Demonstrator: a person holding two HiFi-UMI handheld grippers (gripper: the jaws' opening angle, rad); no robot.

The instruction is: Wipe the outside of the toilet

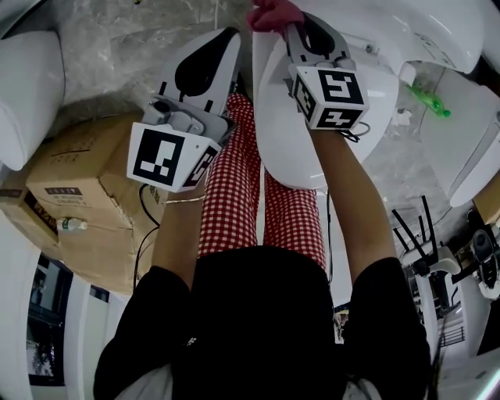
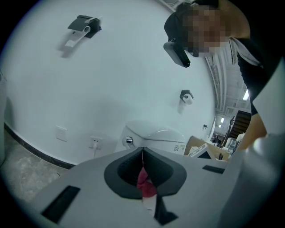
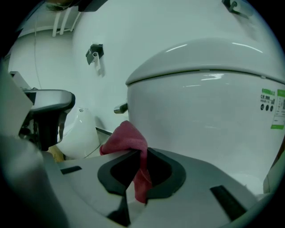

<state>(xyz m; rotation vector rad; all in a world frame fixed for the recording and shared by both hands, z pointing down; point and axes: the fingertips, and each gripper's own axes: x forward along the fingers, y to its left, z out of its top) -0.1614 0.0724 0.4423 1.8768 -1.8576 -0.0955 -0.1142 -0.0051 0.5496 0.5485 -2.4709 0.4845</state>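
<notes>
1. The toilet is glossy white and rounded. It fills the upper centre and right of the head view, in front of the person's red-checked trousers. In the right gripper view the toilet takes up the right half of the frame. Its lid is down along a thin seam, and a small green-and-white label sits at the far right edge.

2. The left gripper lies left of centre in the head view, and its jaws point toward the top of the frame, just left of the toilet. In its own view the left gripper has its jaws drawn together to a thin seam. A pinkish-red scrap is pinched below that seam in the dark recess, and whether it is cloth cannot be told. Beyond the jaws stands a white wall with another toilet against it.

3. The right gripper reaches to the top centre of the head view, over the toilet's upper left edge. In its own view the right gripper has its jaws clamped on a red cloth. The cloth bunches above the tips and a tail hangs down between the jaws.

4. The red cloth sits at the toilet's left flank, and whether it touches cannot be told.

5. A cardboard box lies on the floor at the left of the head view.
</notes>
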